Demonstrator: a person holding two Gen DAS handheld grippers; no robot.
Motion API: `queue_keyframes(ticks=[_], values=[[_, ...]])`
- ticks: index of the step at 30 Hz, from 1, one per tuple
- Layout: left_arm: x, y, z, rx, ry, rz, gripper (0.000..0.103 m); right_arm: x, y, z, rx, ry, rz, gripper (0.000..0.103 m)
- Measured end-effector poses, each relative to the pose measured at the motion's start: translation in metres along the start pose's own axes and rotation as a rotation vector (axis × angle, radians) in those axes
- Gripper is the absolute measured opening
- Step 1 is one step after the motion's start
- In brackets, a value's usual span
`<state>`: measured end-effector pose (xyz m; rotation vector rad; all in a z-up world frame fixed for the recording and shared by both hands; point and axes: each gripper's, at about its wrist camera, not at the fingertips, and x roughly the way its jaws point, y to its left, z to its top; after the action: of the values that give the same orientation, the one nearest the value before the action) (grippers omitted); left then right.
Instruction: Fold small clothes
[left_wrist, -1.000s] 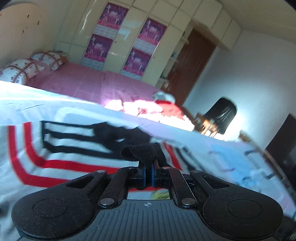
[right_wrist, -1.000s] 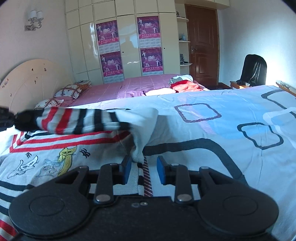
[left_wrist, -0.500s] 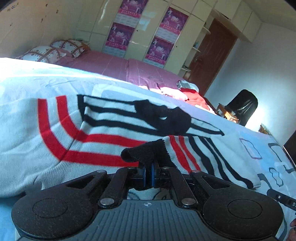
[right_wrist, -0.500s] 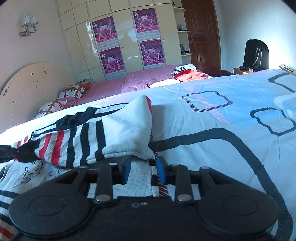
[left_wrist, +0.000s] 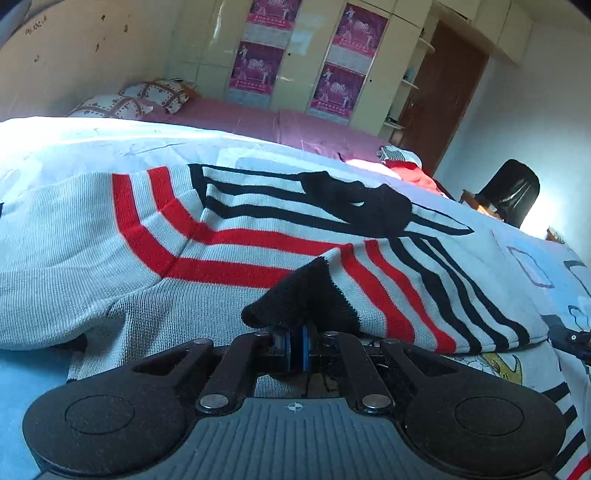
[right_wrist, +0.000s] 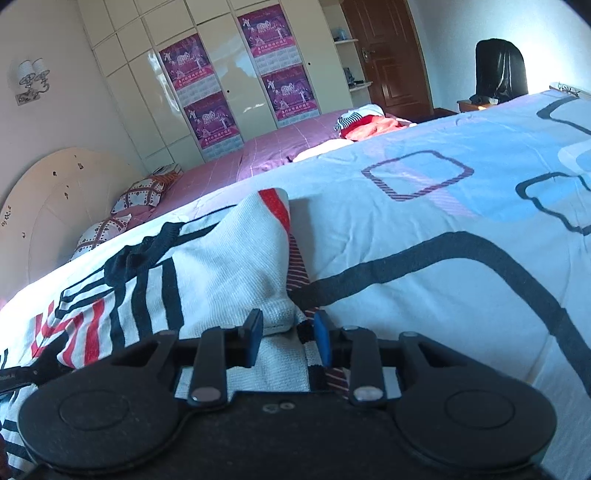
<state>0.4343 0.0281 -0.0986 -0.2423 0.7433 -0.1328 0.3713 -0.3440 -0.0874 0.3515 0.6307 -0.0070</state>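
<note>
Sweater (left_wrist: 229, 236): striped knit, lying on my bedspread (right_wrist: 424, 206).
My left gripper (left_wrist: 294, 343): pressed together — pinching the black cuff (left_wrist: 295, 302).
My right gripper (right_wrist: 288, 334): spread — loose around the white hem.

Standing along the far wall, cream wardrobes (right_wrist: 236, 92) bearing purple posters (right_wrist: 291, 92); lying beyond, a pink bed (right_wrist: 266, 155); glowing brightly near the brown door (right_wrist: 388, 55), daylight.

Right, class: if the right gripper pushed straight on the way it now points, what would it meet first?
Probably the striped sweater: its folded white knit lies between and just ahead of the right gripper. Beyond it comes the patterned bedsheet, though depth is uncertain.
</note>
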Motion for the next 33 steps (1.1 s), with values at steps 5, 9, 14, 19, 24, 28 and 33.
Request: queue_keyframes(ticks=[5, 9, 14, 19, 24, 28, 33], values=[[0.002, 0.006, -0.003, -0.034, -0.011, -0.015, 0.005, 0.018, 0.003, -0.005, -0.055, 0.042, -0.021, 0.025], [-0.006, 0.006, -0.003, -0.061, -0.063, -0.012, 0.005, 0.016, 0.006, -0.004, -0.111, 0.027, -0.036, 0.016], [-0.003, 0.005, -0.008, -0.051, -0.038, 0.028, 0.005, 0.018, 0.005, -0.002, -0.166, 0.054, -0.033, 0.021], [-0.002, 0.012, -0.007, -0.100, -0.046, -0.001, 0.005, 0.019, -0.016, 0.032, -0.066, -0.023, 0.062, 0.032], [0.000, 0.010, -0.013, -0.130, -0.072, 0.006, 0.005, 0.064, -0.033, 0.059, 0.021, -0.004, 0.167, 0.032], [-0.004, 0.004, -0.014, -0.140, -0.102, 0.036, 0.005, 0.097, -0.028, 0.059, 0.001, 0.077, 0.206, 0.013], [-0.004, 0.000, -0.018, -0.146, -0.130, 0.127, 0.005, 0.086, -0.010, 0.055, -0.150, 0.004, 0.006, 0.001]])
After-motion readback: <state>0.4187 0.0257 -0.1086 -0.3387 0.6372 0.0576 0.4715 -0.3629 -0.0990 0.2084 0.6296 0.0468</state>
